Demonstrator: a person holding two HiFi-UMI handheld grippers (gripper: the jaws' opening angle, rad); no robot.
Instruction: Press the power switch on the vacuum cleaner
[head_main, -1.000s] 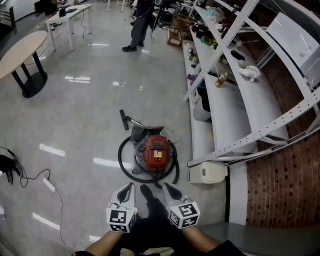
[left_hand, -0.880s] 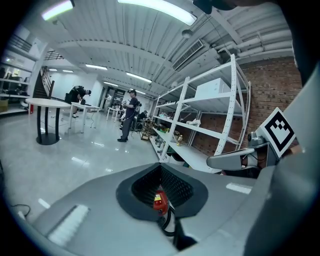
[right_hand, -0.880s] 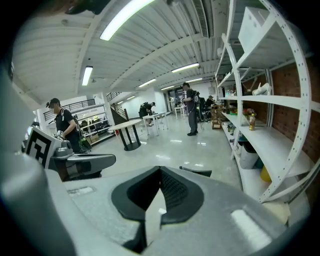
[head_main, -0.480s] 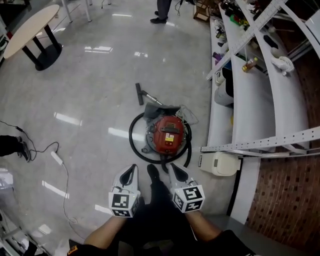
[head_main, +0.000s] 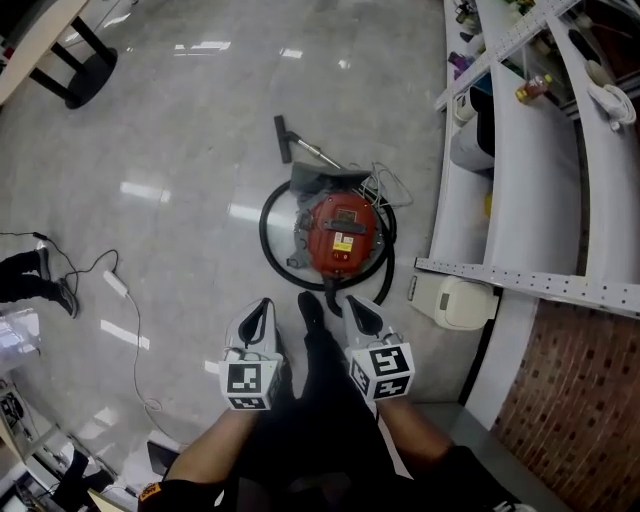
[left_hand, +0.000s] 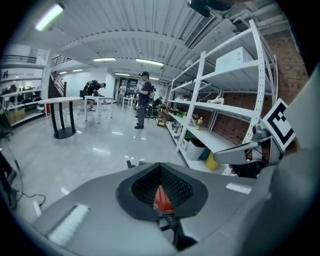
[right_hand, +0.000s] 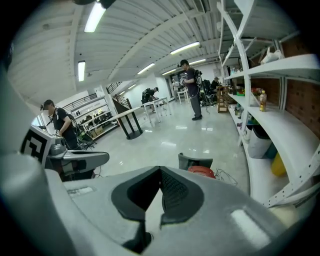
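The red vacuum cleaner (head_main: 343, 235) sits on the floor (head_main: 170, 130), ringed by its black hose (head_main: 265, 235), with the left tool (head_main: 262, 305) and right tool (head_main: 356, 304) well short of it, both pressed together and empty; I can't make out the switch, so I'd find it first, then press one closed tip squarely down.
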